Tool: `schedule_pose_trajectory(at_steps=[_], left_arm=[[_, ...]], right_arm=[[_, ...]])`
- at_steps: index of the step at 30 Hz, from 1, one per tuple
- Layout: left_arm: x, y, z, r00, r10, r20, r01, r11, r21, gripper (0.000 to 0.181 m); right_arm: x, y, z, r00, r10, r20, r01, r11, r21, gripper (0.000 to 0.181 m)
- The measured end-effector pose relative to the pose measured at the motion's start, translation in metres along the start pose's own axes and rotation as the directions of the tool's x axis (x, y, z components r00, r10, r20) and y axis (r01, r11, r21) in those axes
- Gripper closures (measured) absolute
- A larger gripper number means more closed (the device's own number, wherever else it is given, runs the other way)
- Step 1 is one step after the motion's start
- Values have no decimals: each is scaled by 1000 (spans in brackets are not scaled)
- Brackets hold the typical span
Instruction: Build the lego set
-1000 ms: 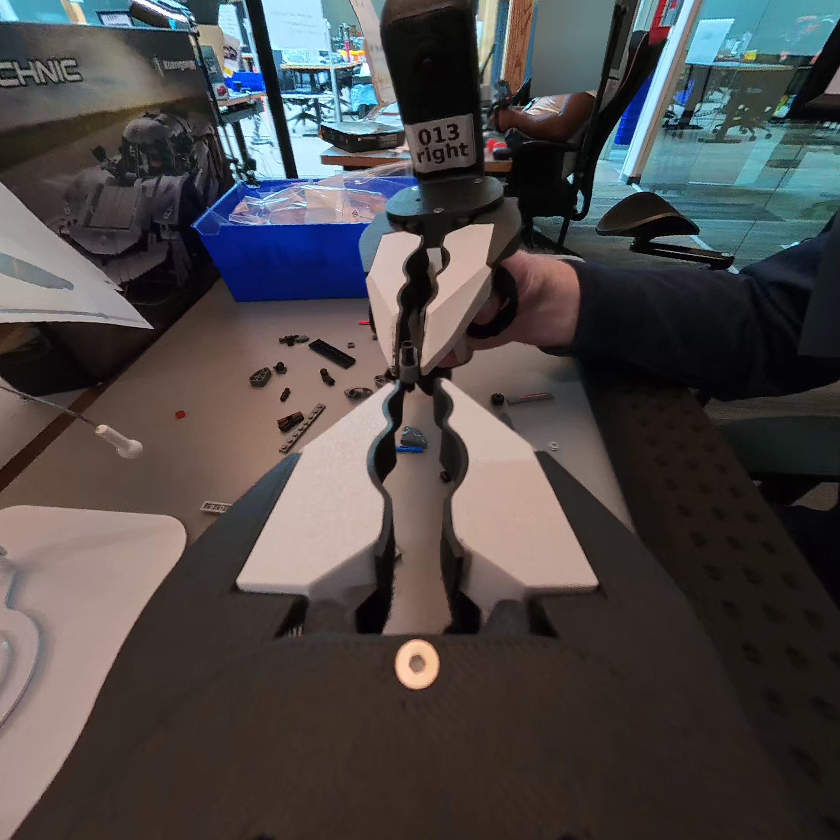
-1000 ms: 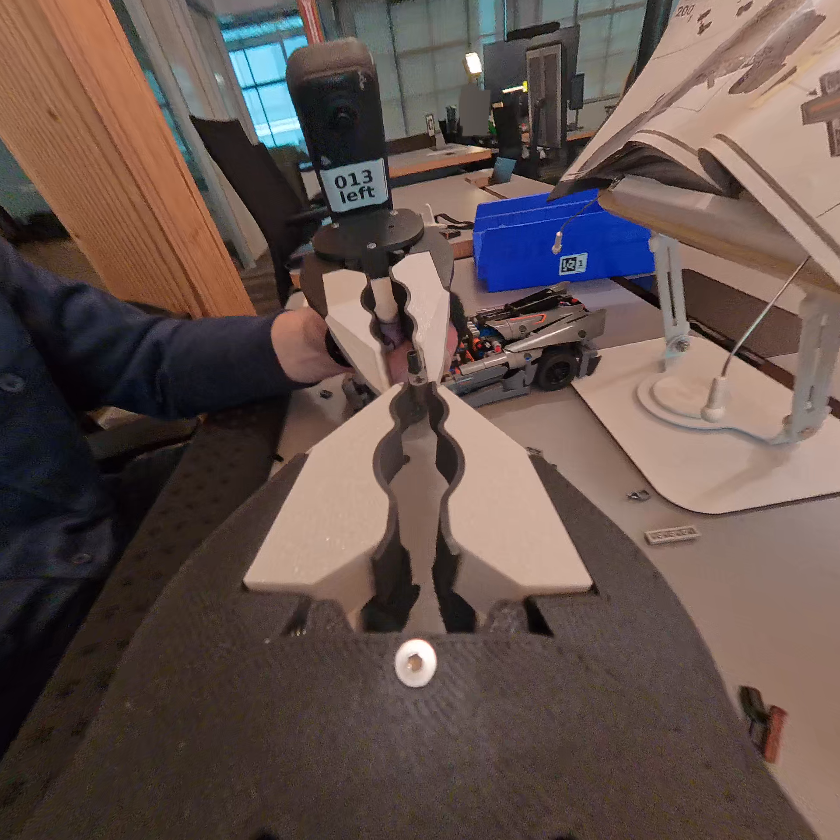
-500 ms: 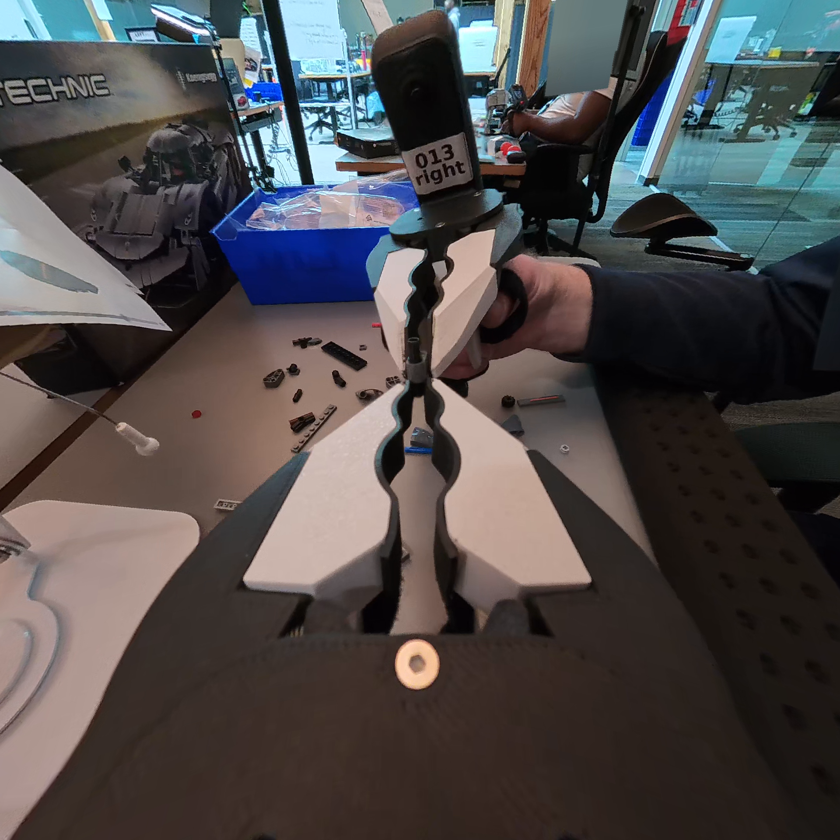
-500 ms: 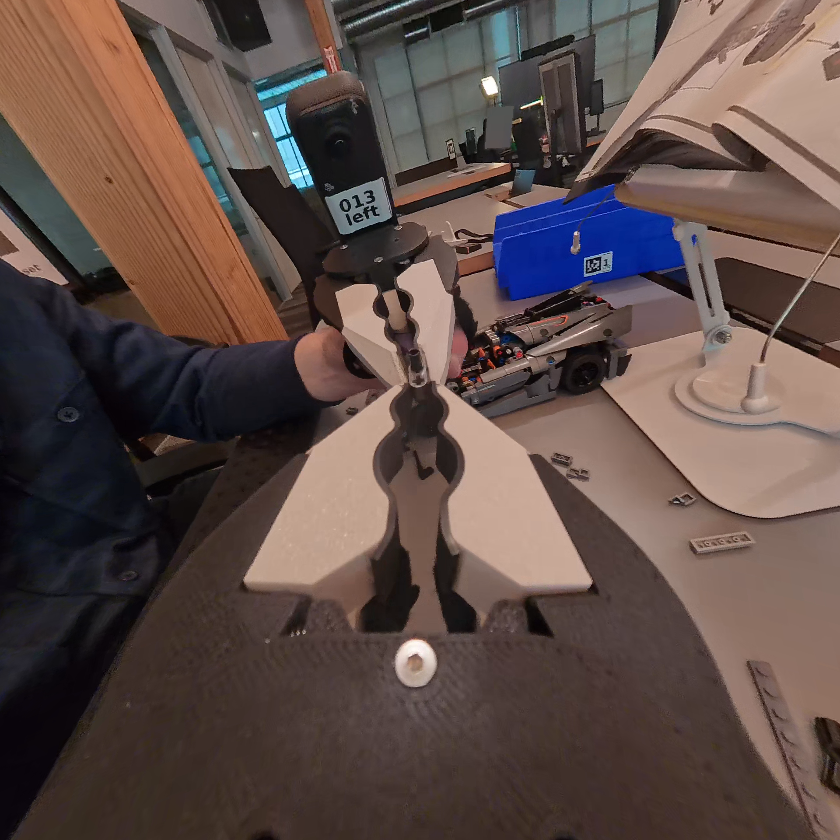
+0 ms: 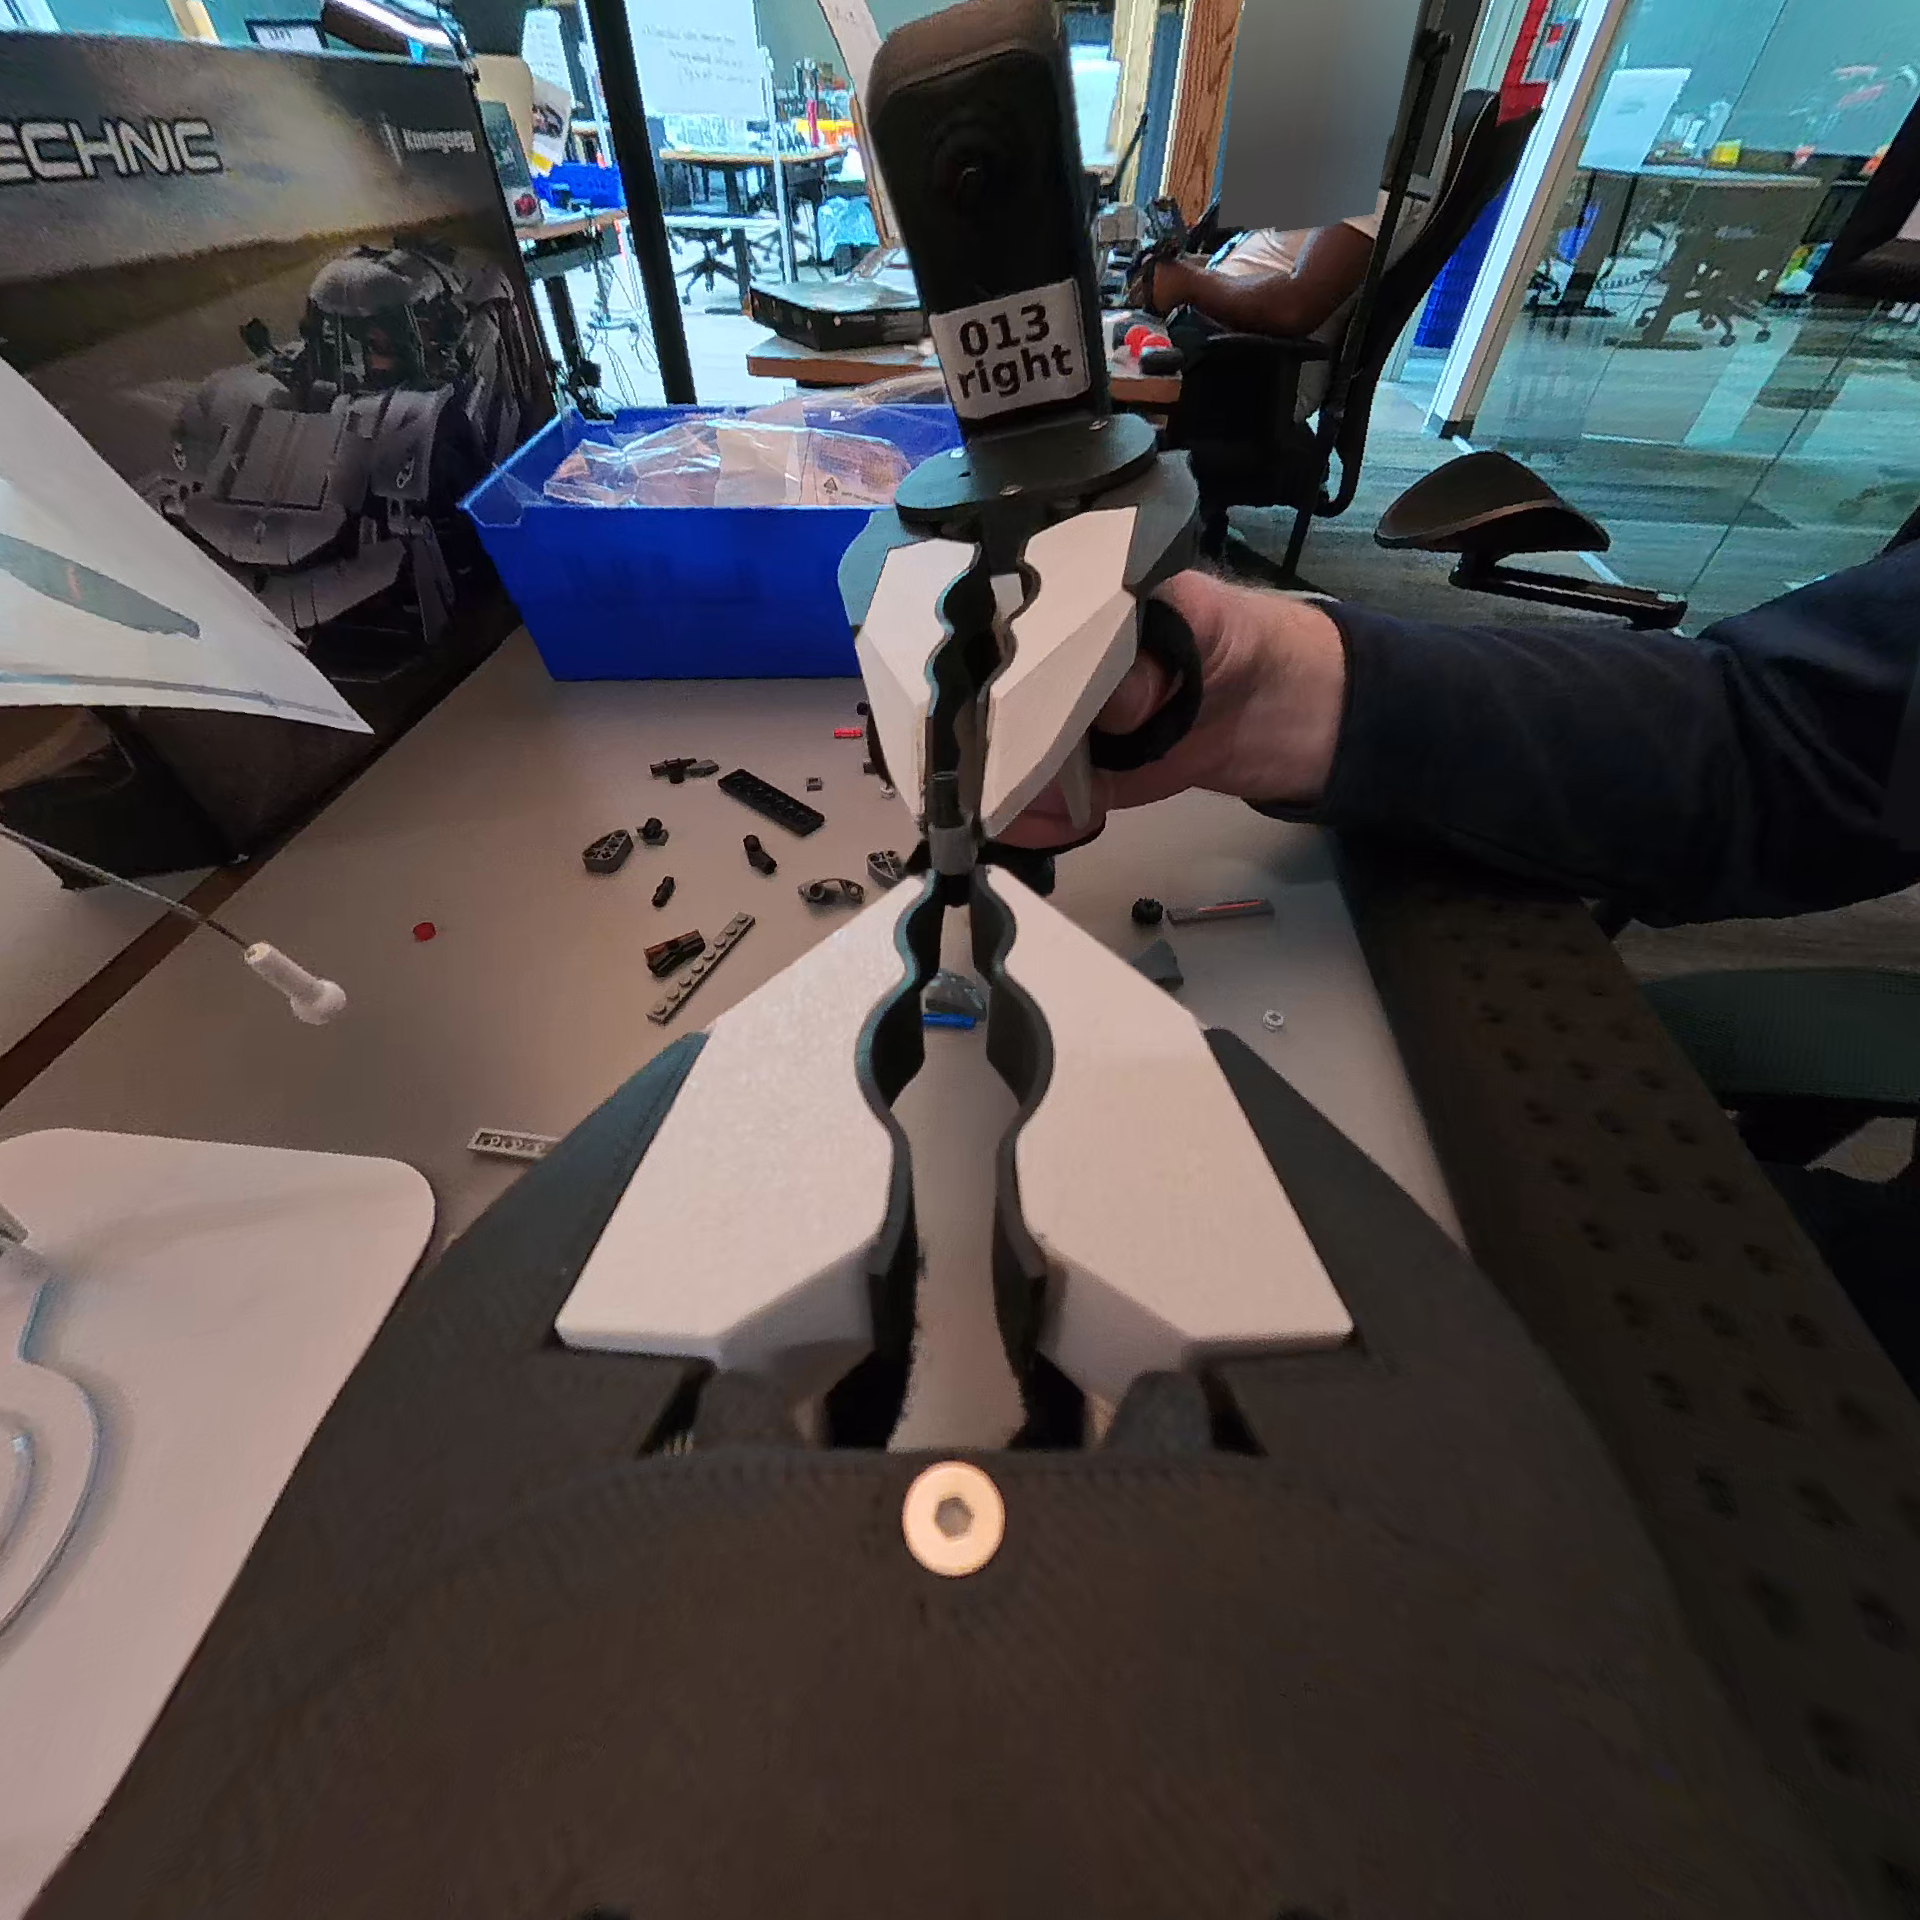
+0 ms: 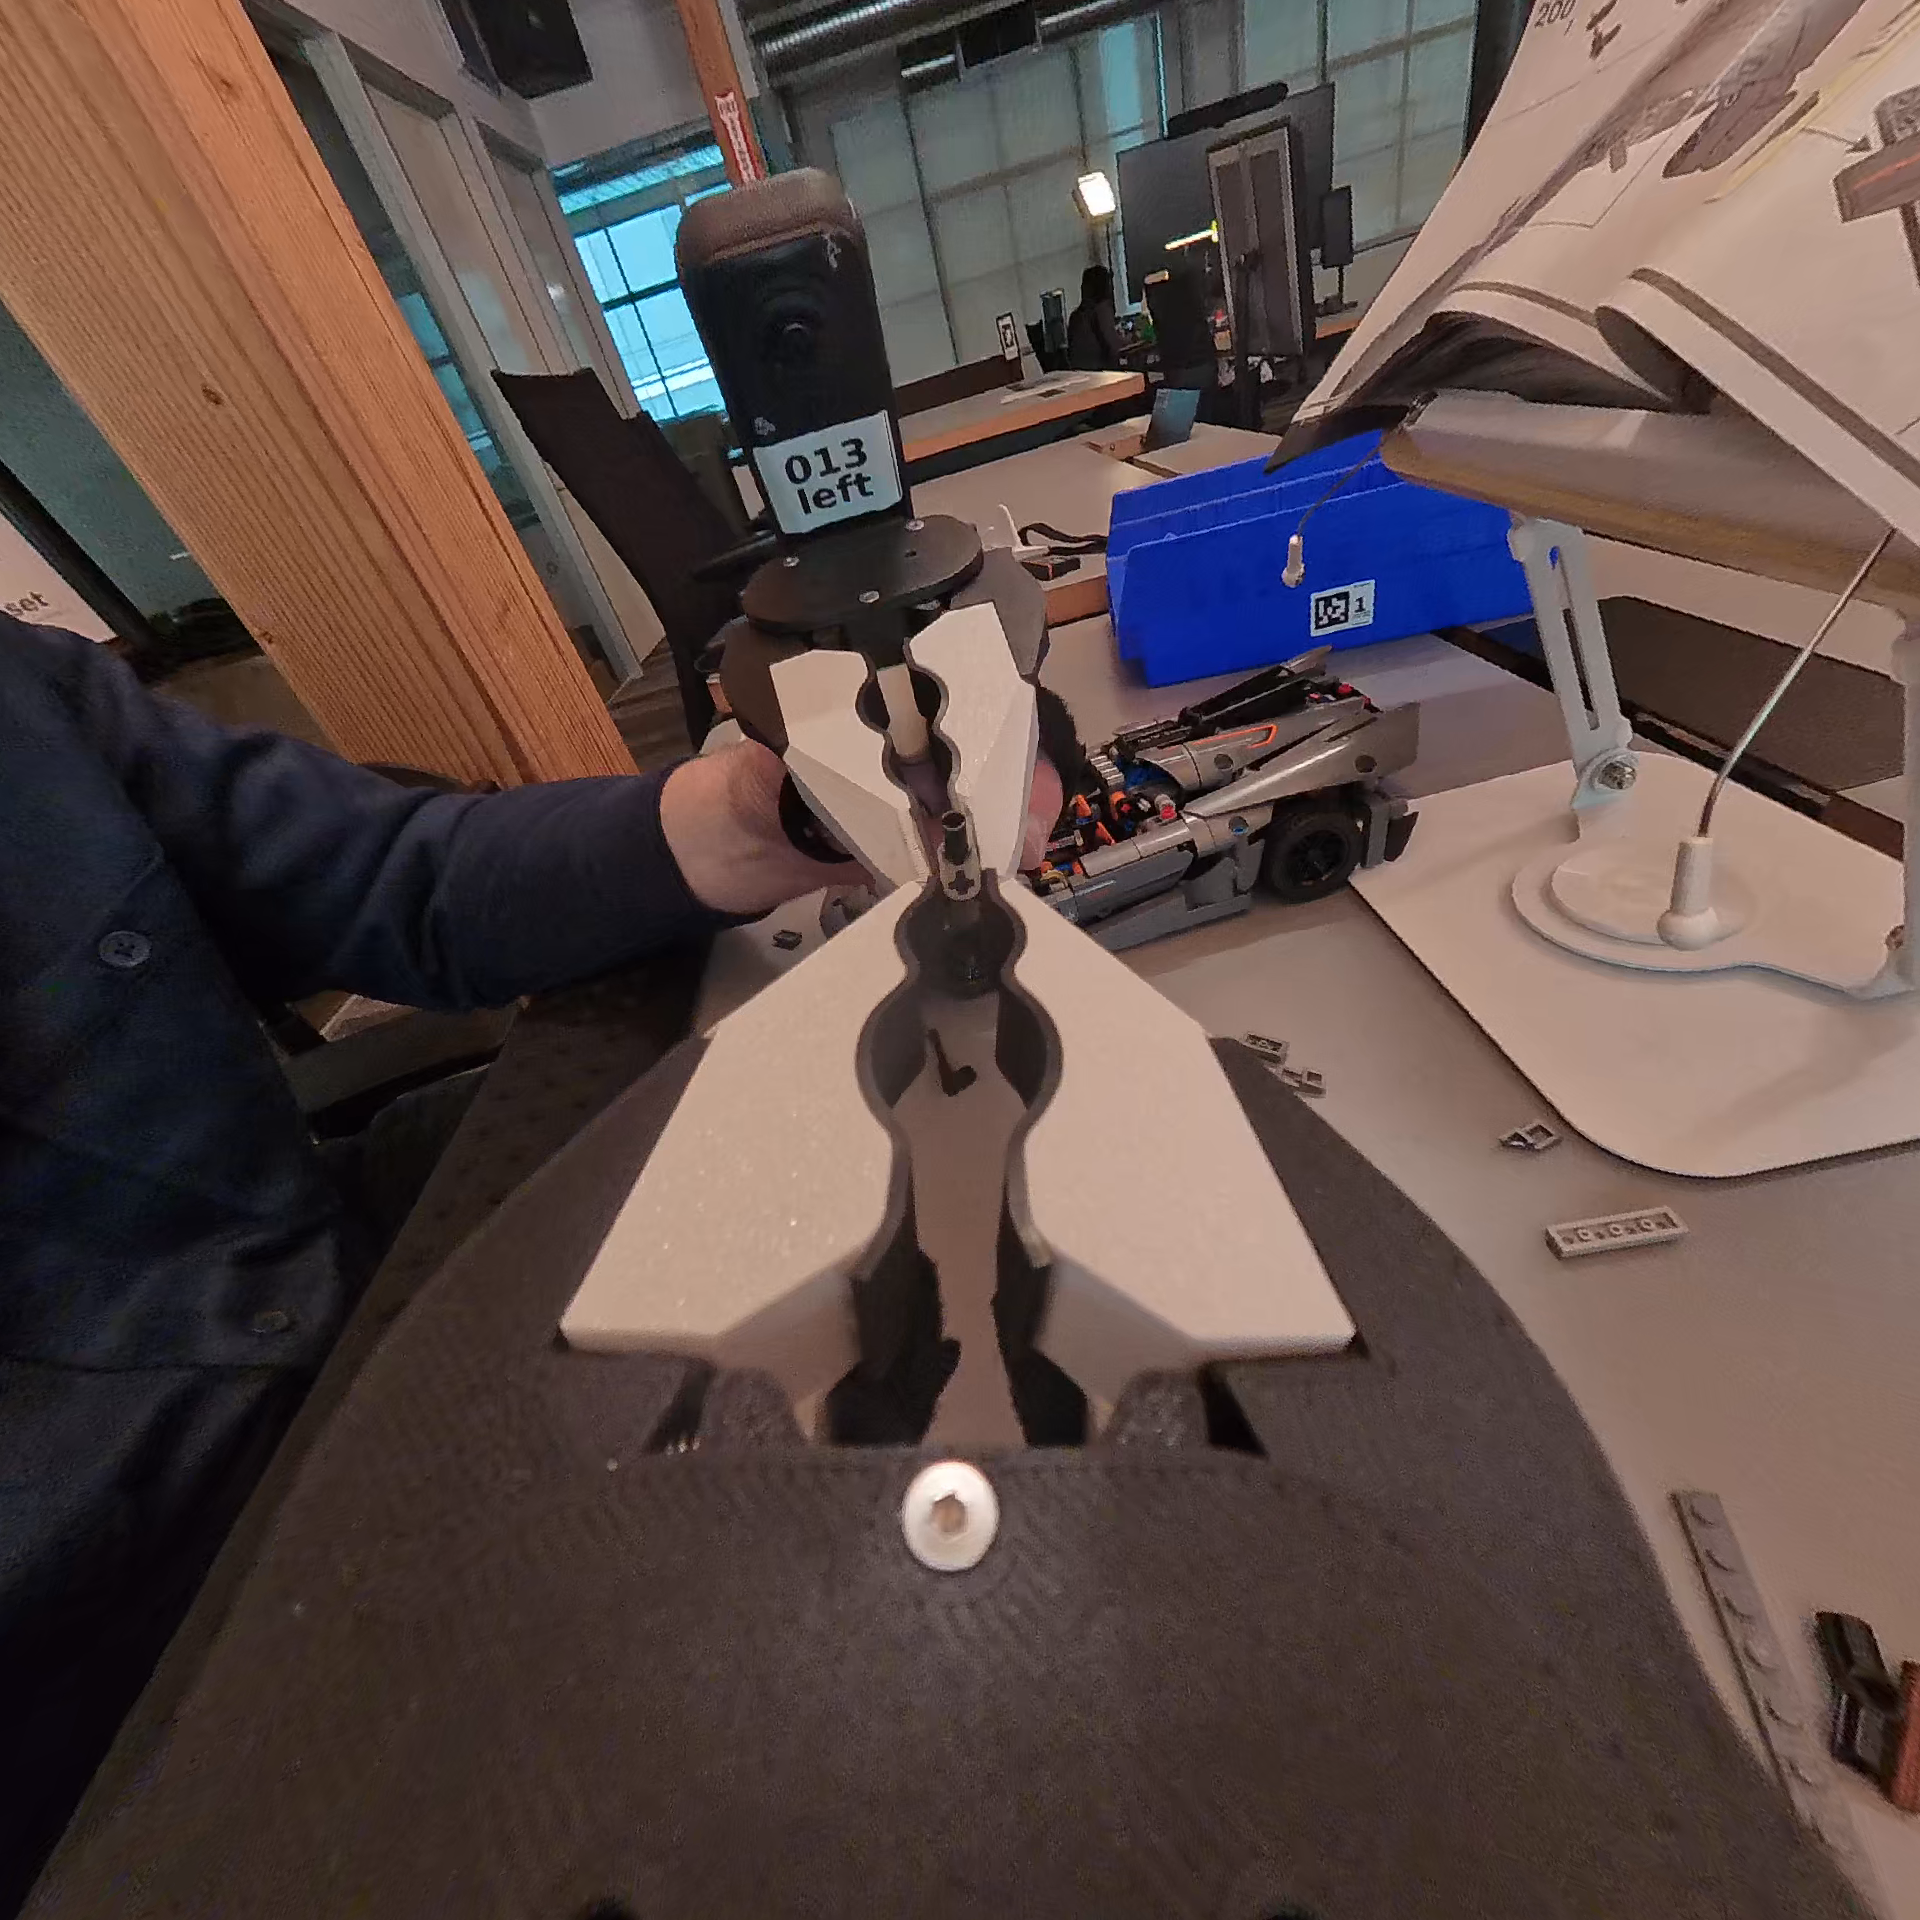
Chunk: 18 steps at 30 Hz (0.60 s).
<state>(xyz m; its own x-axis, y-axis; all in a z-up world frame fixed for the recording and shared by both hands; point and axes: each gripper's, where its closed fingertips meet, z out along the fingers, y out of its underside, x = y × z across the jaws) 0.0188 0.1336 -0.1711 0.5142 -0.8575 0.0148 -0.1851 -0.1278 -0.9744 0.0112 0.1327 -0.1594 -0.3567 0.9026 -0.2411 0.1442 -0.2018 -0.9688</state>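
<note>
My left gripper and my right gripper meet tip to tip above the grey table. Between them is a small lego piece, a grey connector with a dark pin end. It also shows in the right wrist view. Each gripper is shut on one end of it. The right gripper faces me in the left wrist view. The left gripper faces me in the right wrist view. A hand holds each gripper.
Loose dark lego pieces lie ahead of a blue bin and the set's box. A part-built grey lego car, a second blue bin and a booklet on a white stand are on the right. A grey plate lies nearby. The grippers are tip to tip, or close to it. Left tips and right tips are each some 20 centimeters from the grey plate. My left wrist view looks at it from another angle.
Both grippers stay tip to tip on the small piece. The pair has only shifted and tilted slightly over the table.
</note>
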Motion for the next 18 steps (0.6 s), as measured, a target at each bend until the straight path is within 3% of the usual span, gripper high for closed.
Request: schedule_pose_trajectory(at_steps=[13, 18], left_arm=[[-2, -2, 1, 999, -33, 1, 33, 999, 20, 167], [3, -3, 1, 999, -21, -27, 22, 999, 24, 172]], right_arm=[[0, 3, -1, 1000, -16, -11, 16, 999, -30, 178], [0, 9, 2, 998, -51, -24, 49, 995, -84, 178]])
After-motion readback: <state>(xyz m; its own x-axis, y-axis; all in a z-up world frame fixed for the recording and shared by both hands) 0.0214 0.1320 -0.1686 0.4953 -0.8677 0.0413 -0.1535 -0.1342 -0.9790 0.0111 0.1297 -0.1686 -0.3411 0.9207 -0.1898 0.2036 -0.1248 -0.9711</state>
